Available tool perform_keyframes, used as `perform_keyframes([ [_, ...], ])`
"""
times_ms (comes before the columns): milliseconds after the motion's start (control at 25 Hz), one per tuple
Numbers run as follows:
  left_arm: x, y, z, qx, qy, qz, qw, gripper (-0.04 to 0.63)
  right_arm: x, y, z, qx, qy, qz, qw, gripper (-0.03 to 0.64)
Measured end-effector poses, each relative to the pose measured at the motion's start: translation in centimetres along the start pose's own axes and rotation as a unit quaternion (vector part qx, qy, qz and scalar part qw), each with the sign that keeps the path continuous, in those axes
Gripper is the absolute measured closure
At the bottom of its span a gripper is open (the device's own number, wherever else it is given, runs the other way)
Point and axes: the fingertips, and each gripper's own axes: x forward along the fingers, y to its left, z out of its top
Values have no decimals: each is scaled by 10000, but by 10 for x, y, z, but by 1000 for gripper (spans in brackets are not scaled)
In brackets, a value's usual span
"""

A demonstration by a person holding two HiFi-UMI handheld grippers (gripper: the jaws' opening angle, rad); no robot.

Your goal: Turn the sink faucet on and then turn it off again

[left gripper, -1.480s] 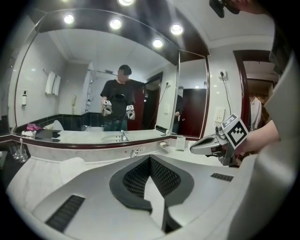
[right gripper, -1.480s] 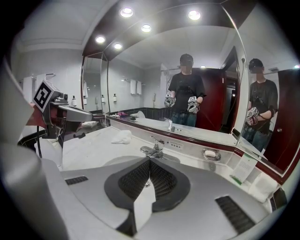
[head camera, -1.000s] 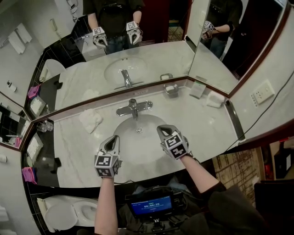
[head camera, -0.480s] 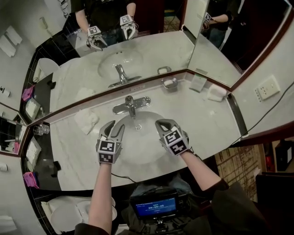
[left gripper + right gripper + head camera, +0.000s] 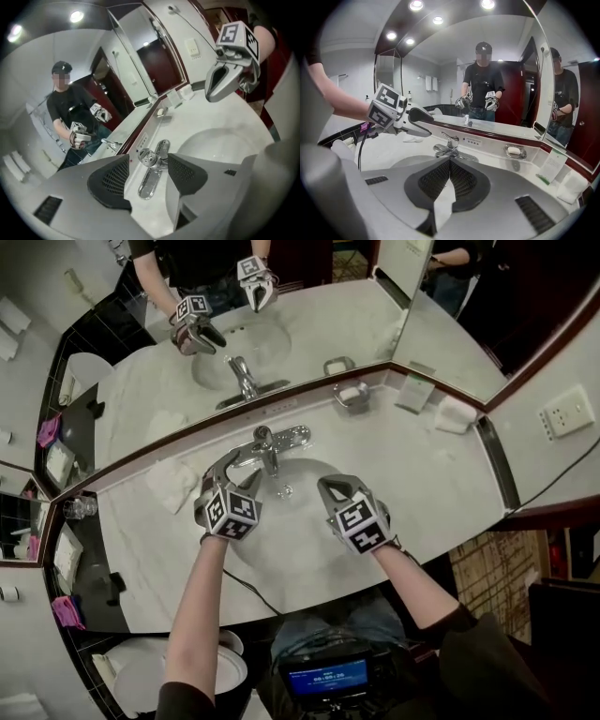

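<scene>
Your left hand-held gripper [image 5: 238, 468] has just been opening. Its jaws are wide, near the faucet [image 5: 266, 441] and not touching it. Your right hand-held gripper [image 5: 330, 488] is closed and empty.

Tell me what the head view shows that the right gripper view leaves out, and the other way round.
Only the head view shows the toilet, the wall socket and the small screen at the person's waist. Only the right gripper view shows the ceiling lights, plus a close look at the right hand-held gripper, shut and empty. Both show the faucet, the soap dish and the left hand-held gripper, whose jaws have just been opening, with nothing held between them.
</scene>
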Motion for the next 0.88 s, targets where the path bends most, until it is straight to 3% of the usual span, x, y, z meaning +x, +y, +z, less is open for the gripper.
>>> perform_keyframes([
  [160, 25, 2, -8, 796, 146, 34, 9967, 344, 8, 1, -12, 77, 49, -7, 10000, 595],
  [360, 49, 4, -14, 1609, 234, 99, 9866, 345, 14, 3, -34, 196, 165, -18, 9997, 595],
  [760, 68, 6, 3, 2040, 259, 158, 9785, 416, 12, -1, -61, 411, 308, -150, 9986, 595],
  [880, 70, 5, 7, 2126, 259, 188, 9766, 497, 10, -3, -63, 435, 312, -188, 9984, 595],
])
